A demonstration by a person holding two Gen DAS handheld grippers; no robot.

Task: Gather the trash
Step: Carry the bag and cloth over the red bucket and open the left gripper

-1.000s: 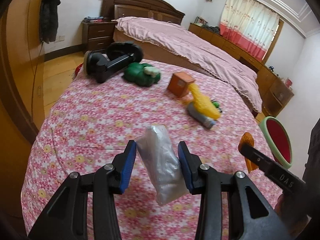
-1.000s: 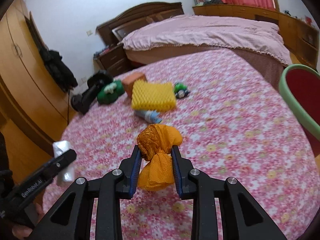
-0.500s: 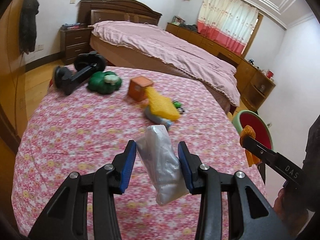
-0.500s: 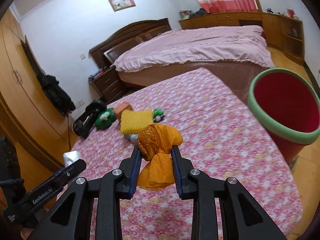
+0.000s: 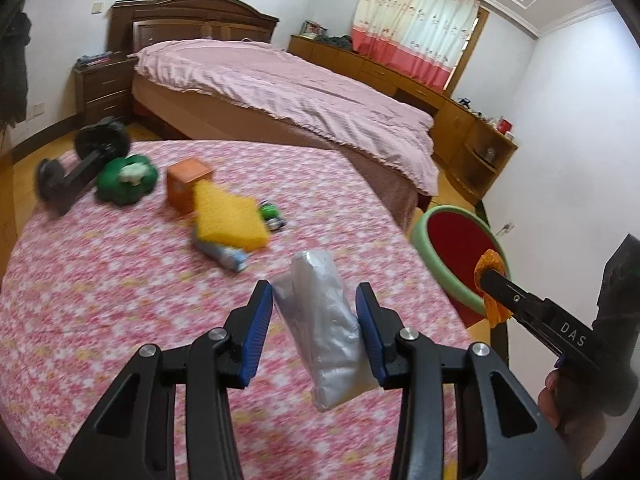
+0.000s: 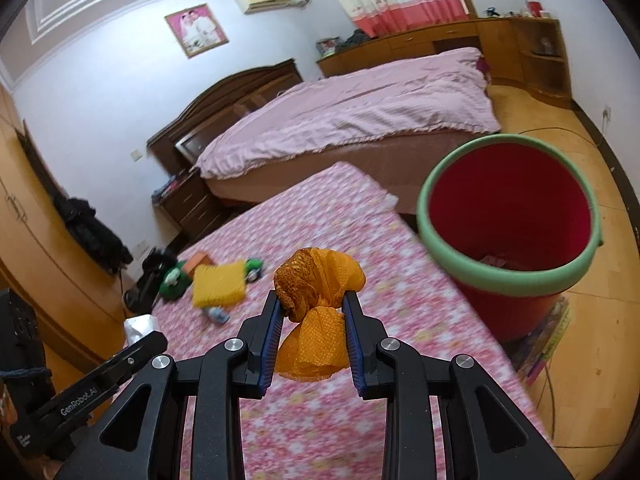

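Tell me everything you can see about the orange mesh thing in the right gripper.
The crumpled orange mesh net looks like soft netting, bunched into a darker upper lobe and a paler lobe hanging below. The right hand-held gripper pinches it at its waist between blue pads, clear of the pink floral tablecloth. The red bucket with a green rim stands to its right.

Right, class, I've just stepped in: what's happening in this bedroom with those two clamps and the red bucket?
A person is collecting trash with handheld tongs. The left tongs grip a crumpled clear plastic bag above the floral table. The right tongs pinch an orange mesh wad near the red bucket standing on the floor beside the table. Neither piece has been dropped in yet. A yellow sponge and toys remain on the table.
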